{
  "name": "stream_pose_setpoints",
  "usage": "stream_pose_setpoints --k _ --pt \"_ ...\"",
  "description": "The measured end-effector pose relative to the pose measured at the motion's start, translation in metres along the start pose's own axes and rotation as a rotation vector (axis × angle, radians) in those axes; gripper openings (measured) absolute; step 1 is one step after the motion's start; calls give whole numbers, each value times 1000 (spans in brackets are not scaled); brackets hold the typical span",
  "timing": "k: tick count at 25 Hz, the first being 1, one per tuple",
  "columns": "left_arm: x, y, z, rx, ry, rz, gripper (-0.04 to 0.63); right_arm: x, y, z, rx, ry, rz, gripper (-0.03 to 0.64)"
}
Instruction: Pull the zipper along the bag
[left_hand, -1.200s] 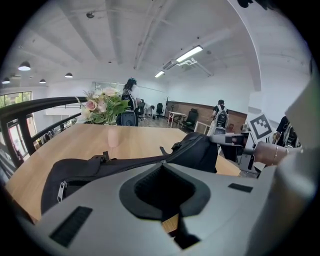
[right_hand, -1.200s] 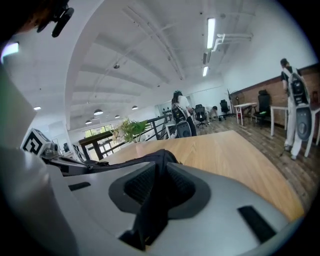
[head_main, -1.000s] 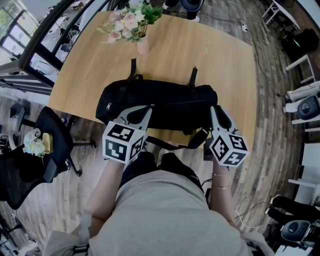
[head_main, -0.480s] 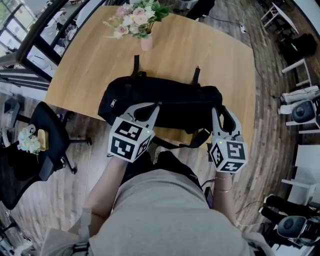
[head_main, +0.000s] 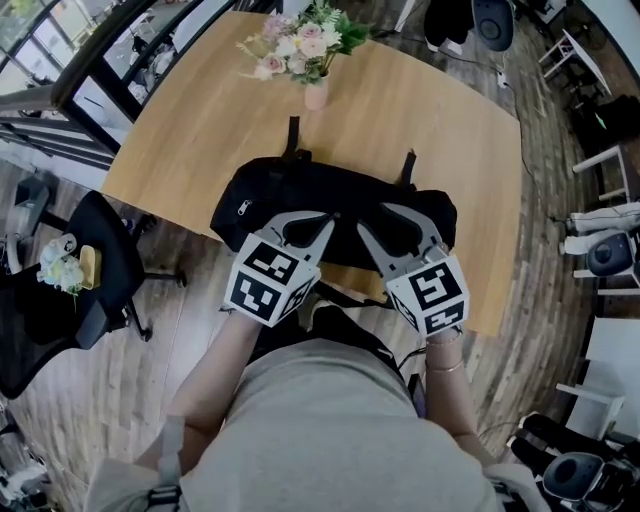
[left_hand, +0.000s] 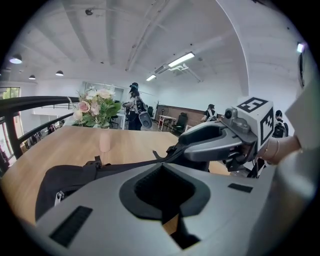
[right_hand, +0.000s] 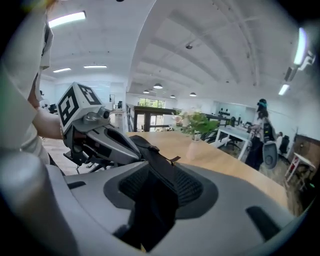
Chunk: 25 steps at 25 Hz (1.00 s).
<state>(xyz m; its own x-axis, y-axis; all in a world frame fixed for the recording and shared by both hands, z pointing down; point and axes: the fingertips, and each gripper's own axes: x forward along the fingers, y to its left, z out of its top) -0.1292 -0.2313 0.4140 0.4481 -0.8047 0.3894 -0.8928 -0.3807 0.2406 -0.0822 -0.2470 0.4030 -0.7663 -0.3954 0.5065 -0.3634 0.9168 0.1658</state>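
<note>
The right gripper (head_main: 372, 214) has left the right end of the black duffel bag (head_main: 290, 190), where it was one second ago. It has come across to the middle of the bag, just beside the left gripper (head_main: 329, 217). Its jaws have just been opening and now stand wide apart. Dark fabric of the bag shows in the gap between them, but the pads do not press on it. The left gripper has kept its place, with its jaws closed tight at the top line of the bag, where they seem to pinch a little of the fabric.

I judge that the left claw steadies the bag while the right one, now empty, is brought in for a hold on the slider. The slider itself I cannot find in any view, so how far the zipper has travelled stays unclear.

The bag is long and soft, and lies lengthwise near the front edge of the wooden table (head_main: 200, 120). Two short strap ends (head_main: 292, 130) rest on the wood behind it, and a shoulder strap (head_main: 350, 295) hangs over the near edge. A small pale zipper pull (head_main: 243, 208) shows on its left end pocket
</note>
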Motion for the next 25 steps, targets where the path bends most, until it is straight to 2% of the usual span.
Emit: stream_pose_setpoints --k 4,7,9,13,17,25 --pt "0 2 1 -9 -7 7 18 24 21 -2 -122 106 102 175" --pt "-1 2 2 -4 -6 13 18 35 24 -10 -220 171 105 173" --pt "-3 3 1 -3 -7 19 18 39 25 -11 -252 182 111 149" --pt "-6 4 -2 -14 -8 25 18 40 31 -15 -244 201 162 110" --pt "-7 7 -4 -9 -5 36 18 39 32 -19 -239 209 150 40" --pt "-34 45 -4 -39 -28 133 18 33 17 -9 -116 143 116 34"
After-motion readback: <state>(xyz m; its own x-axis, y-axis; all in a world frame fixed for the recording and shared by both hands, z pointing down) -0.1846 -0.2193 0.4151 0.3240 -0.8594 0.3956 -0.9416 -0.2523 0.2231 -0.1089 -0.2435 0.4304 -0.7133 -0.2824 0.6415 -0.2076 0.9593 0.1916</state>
